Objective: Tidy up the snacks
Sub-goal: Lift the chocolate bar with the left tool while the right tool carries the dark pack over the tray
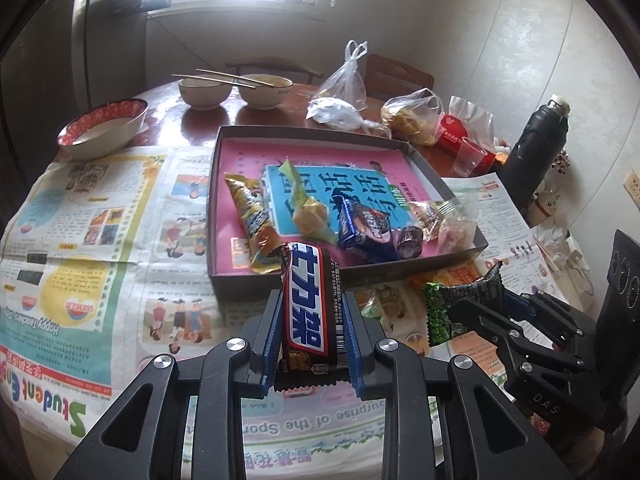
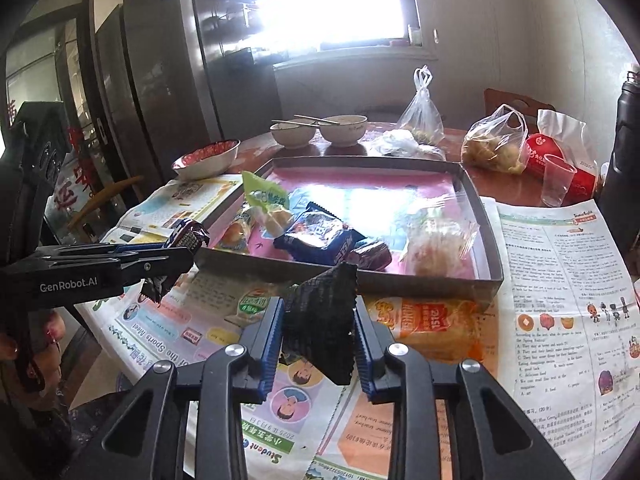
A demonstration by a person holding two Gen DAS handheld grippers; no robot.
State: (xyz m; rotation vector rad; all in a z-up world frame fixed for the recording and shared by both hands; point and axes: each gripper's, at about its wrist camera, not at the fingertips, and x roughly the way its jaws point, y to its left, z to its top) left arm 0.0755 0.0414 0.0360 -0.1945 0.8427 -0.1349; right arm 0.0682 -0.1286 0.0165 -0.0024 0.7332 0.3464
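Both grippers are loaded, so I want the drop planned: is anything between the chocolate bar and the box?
Nothing visible: the chocolate bar in the left gripper faces the box near wall directly.

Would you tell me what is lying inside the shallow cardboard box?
The box holds a blue cookie pack, a yellow packet, a green-wrapped snack and clear-wrapped sweets; its printed liner is partly covered.

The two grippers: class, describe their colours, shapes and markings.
Both the left gripper and the right gripper are black, angular linkage frames with silver round pivot bolts and ribbed blue pads lining the jaws. White lettering "GenRobot.AI" runs along the left gripper's side. No cables or sleeves show.
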